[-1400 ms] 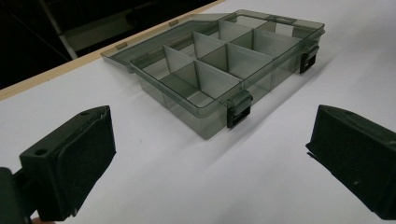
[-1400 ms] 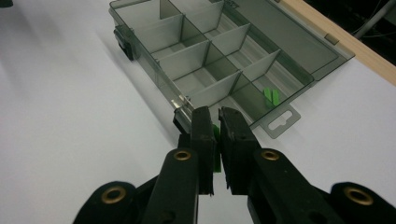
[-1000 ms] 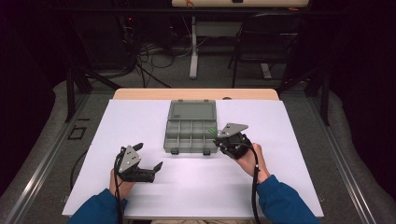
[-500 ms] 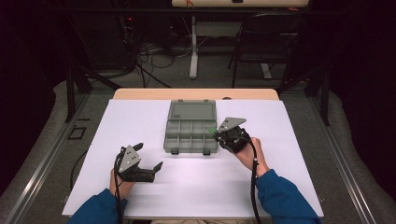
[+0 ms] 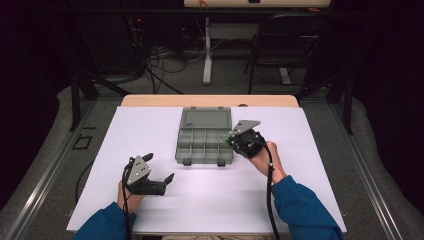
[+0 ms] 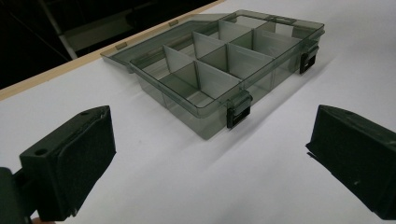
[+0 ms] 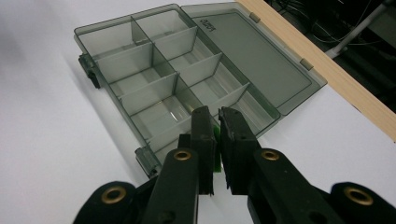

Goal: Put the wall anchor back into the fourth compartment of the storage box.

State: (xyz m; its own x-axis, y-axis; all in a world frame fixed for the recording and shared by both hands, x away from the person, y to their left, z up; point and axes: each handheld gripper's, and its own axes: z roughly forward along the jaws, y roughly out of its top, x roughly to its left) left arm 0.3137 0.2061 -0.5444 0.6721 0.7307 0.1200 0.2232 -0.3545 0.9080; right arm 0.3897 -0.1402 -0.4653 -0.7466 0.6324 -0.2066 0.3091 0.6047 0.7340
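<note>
— Any writing being picked up on the organizer box (image 5: pixel 204 141)?

— Small raised lettering is being shown on the opened lid (image 7: pixel 252 51) in the right gripper view, near the hinge side, but it is too small to be read. No other labels are being seen.

— And the right gripper (image 7: pixel 217 128)?

— Its jaws are being held nearly closed, and a small green piece (image 7: pixel 216 151) is being pinched between them. The gripper is being held just over the box's near right corner, above the end compartment. In the high view the green piece (image 5: pixel 229 138) is being glimpsed right at that edge.

— The left gripper (image 5: pixel 160 172)?

— It is being kept well apart from the box, low over the white table cover (image 5: pixel 150 130), with its jaws spread wide and nothing between them.

— What is lying around?

— The box is being seen open at mid-table, lid laid flat toward the far wooden table edge (image 5: pixel 210 100), and two dark latches (image 6: pixel 238 112) are being shown on its front wall. A chair (image 5: pixel 285 45) and tangled cables (image 5: pixel 160 60) are being seen on the floor beyond. The path to the compartments is being blocked by nothing.
</note>
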